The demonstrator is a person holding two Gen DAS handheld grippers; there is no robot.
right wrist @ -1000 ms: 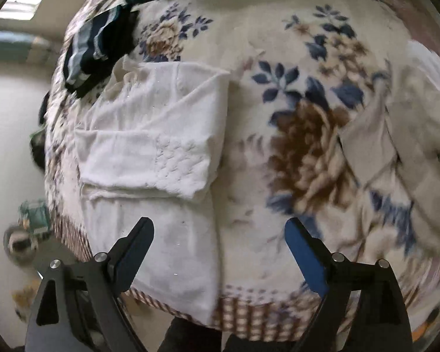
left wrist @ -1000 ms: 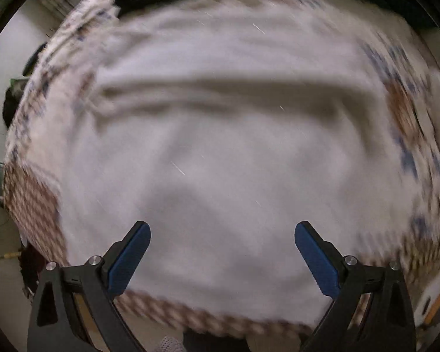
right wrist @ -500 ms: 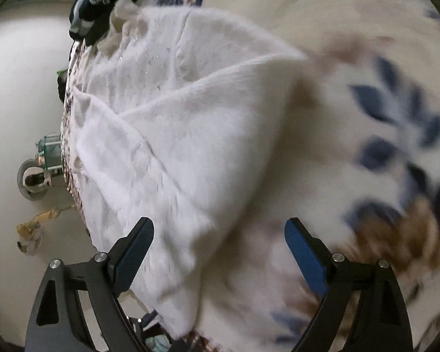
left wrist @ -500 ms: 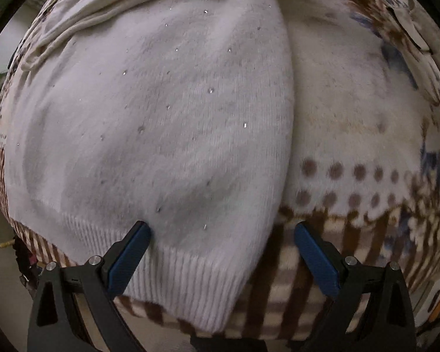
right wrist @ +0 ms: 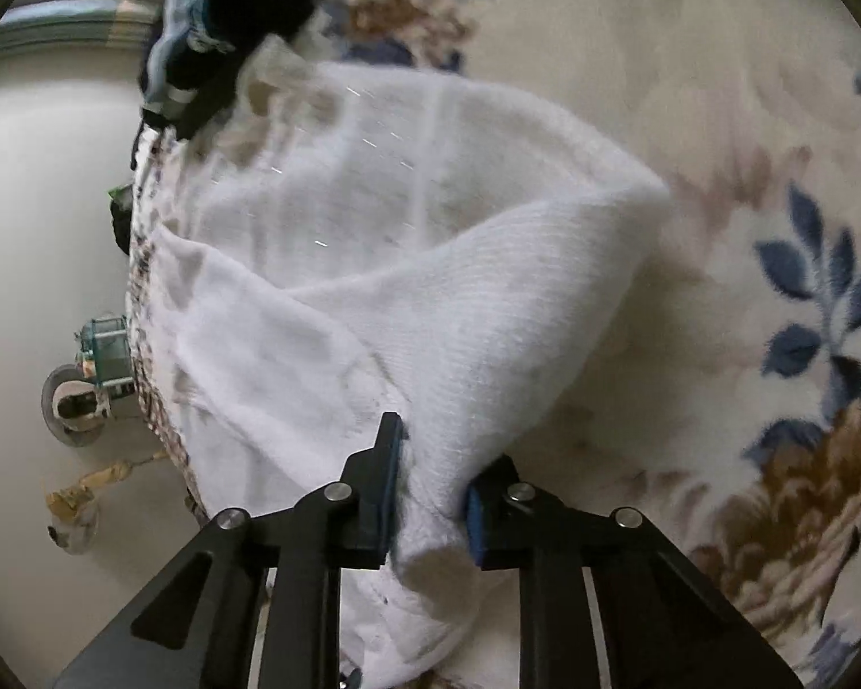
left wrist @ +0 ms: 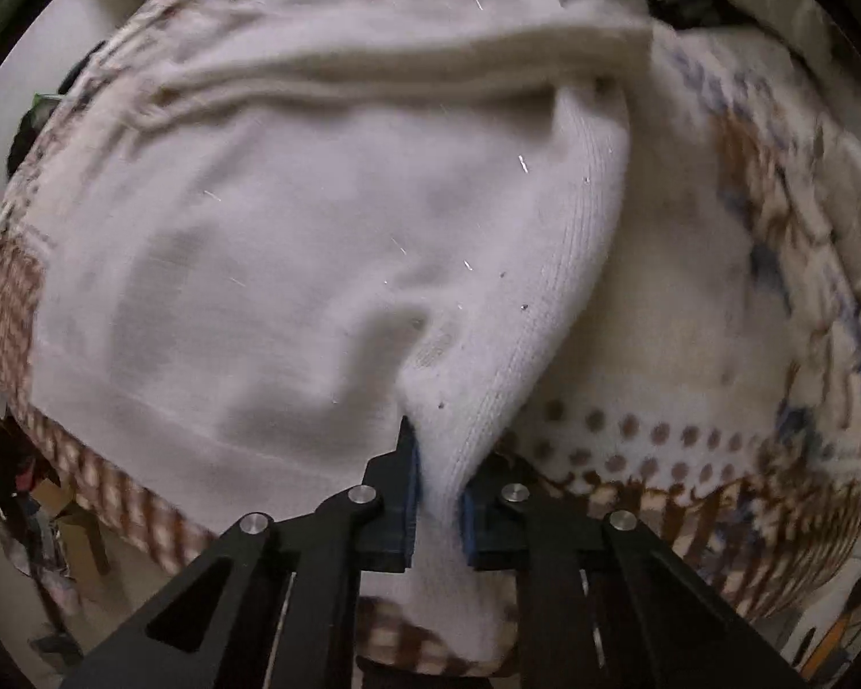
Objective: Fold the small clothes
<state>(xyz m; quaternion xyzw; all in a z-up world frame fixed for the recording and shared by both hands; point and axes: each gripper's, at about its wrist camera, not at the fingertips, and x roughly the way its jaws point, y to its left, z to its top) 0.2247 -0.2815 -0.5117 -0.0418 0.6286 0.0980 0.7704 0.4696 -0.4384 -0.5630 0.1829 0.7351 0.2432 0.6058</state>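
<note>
A floral blanket fills both views, cream with blue leaves and brown blooms; in the left wrist view its edge at 5 o'clock carries brown dots and stripes. On it lies a white knit sweater, spread over the middle and the 9 o'clock side of the left view, with a thick fold running across at 12 o'clock and a ribbed hem curving down from 1 o'clock to the centre bottom. In the right wrist view the same sweater takes the middle, one ribbed flap lifted and folded over from 3 o'clock toward 6 o'clock. Tiny glints dot the knit.

A dark garment with pale stripes sits at 11 o'clock in the right view, at the blanket's edge, touching the sweater's top corner. The pale floor shows at 9 o'clock, with a teal-and-grey object I cannot identify at 8 o'clock.

The left gripper, at 6 o'clock, has just closed its jaws; the blue pads pinch the ribbed hem, which bunches up between them. The right gripper, also at 6 o'clock, has likewise just been closing, and its pads squeeze a thick wad of the sweater's folded flap.
</note>
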